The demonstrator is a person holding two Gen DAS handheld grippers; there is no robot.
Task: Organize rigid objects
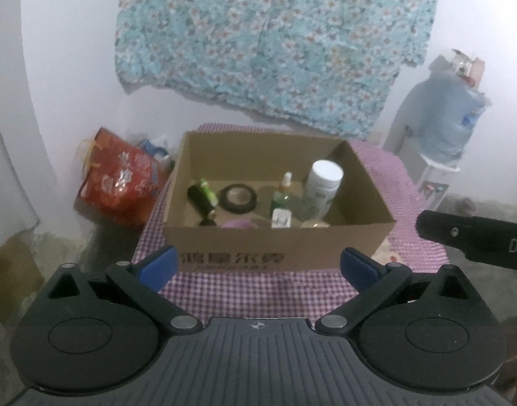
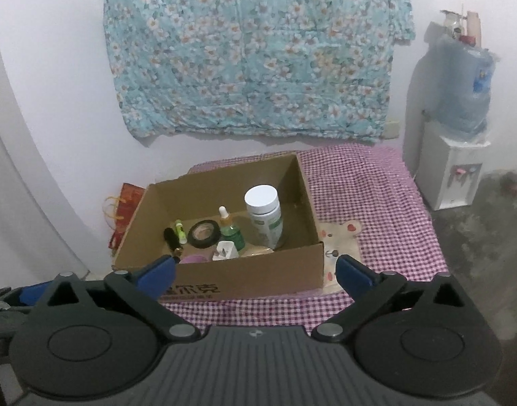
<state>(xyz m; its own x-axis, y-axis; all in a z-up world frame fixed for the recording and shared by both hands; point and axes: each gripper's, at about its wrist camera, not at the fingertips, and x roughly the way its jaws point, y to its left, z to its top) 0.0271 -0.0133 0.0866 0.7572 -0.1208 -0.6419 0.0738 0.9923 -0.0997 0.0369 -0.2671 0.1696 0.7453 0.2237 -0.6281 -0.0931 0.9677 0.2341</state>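
An open cardboard box point(image 1: 238, 253) point(image 2: 258, 277) stands on the pink checked tablecloth point(image 1: 244, 291) point(image 2: 376, 209). Inside it stand a white-capped bottle point(image 1: 321, 189) point(image 2: 264, 215) and a green dropper bottle point(image 1: 282, 193) point(image 2: 230, 230). A black tape roll point(image 1: 238, 197) point(image 2: 204, 233), a dark bottle with a green one point(image 1: 201, 196) point(image 2: 175, 233), a white plug point(image 1: 281, 219) point(image 2: 226, 251) and a pink item point(image 1: 239, 224) lie beside them. My left gripper point(image 1: 258, 265) hangs open in front of the box, holding nothing. My right gripper point(image 2: 256, 272) is open too, its jaws wide and bare before the box's near wall.
A red gift bag point(image 1: 119, 182) point(image 2: 123, 209) sits on the floor left of the table. A water dispenser with a blue jug point(image 1: 444, 128) point(image 2: 457, 135) stands at the right. A floral cloth point(image 1: 275, 44) hangs on the wall. The other gripper's body point(image 1: 474, 240) juts in at right.
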